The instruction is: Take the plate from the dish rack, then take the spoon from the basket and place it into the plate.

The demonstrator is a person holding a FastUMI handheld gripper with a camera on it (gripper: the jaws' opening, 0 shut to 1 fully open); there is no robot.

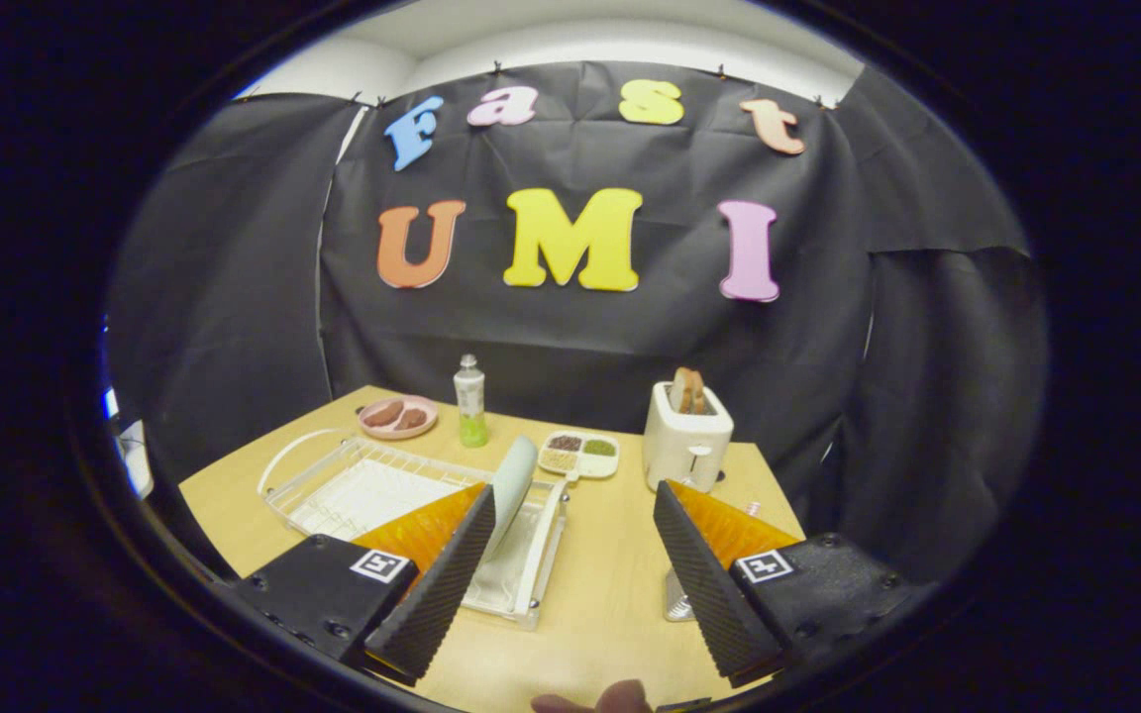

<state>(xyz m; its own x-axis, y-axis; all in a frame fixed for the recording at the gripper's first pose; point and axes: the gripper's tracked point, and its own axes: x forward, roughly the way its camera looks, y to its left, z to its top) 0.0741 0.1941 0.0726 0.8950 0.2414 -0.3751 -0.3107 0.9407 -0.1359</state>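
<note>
Two fingers of my claw (570, 510) stand wide apart, holding nothing; the plate (514, 485) stands upright in the dish rack (372, 485), just beside my left finger.

The gripper (570, 500) is held level above the tabletop (600, 584), looking forward along its two fingers (447, 574). The jaws stand wide apart, with nothing between them and neither finger pressing on anything. Both fingers slant inward toward their tips, ribbed inner faces turned to each other across the gap. Each finger's base carries a small square marker. Below the gap, at the near edge, fingertips of the person's hand (595, 699) just show.
</note>
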